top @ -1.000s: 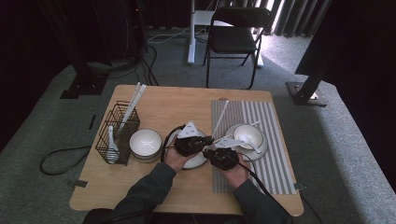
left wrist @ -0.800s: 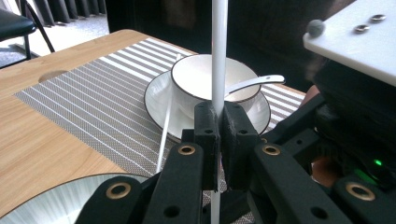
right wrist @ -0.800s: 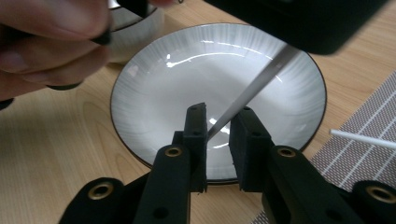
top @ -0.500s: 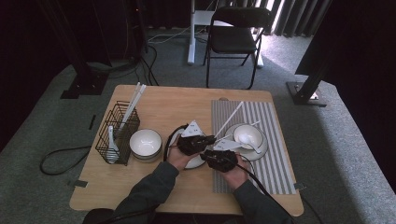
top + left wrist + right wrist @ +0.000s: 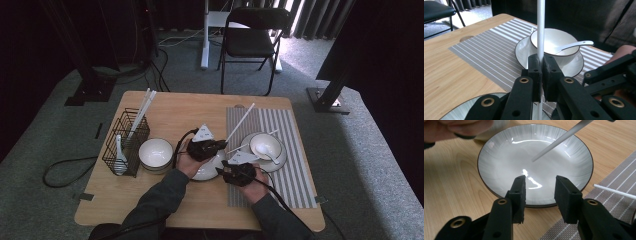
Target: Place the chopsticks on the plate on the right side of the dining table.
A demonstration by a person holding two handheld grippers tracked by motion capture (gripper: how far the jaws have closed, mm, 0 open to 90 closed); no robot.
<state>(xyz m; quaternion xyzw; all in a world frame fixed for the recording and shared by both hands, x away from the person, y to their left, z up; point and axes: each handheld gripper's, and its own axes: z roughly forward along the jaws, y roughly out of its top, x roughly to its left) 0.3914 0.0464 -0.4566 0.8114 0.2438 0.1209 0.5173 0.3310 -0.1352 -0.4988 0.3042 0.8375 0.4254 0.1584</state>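
So the left gripper point(image 5: 541, 72) is clamped tight on a white chopstick point(image 5: 540, 30). In the left gripper view the stick runs straight up between the two black pads and out the top of the shot, and its lower end pokes down past the jaws. From the high view that same chopstick point(image 5: 240, 122) slants up and away over the striped mat point(image 5: 290, 150), with the left gripper point(image 5: 216, 146) sitting just above the empty plate point(image 5: 206, 172) in the middle of the table.

The right gripper point(image 5: 540, 193) isn't holding anything. Its jaws have just been opening, and there's nothing between them, just a clear gap with the plate point(image 5: 499, 160) below. The tip of the held chopstick point(image 5: 560, 141) hangs over the plate's middle in that view. A second chopstick point(image 5: 615, 191) lies on the mat at the right edge, apart from the jaws. In the high view the right gripper point(image 5: 227, 167) is right at the plate's near-right rim, next to the mat.

Rest of the table: a bowl point(image 5: 265, 145) with a white spoon point(image 5: 270, 152) sits on a plate on the mat, just right of the grippers. Another bowl point(image 5: 155, 152) sits left of the middle plate, and beside it a black wire basket point(image 5: 125, 145) holds more chopsticks and a spoon.
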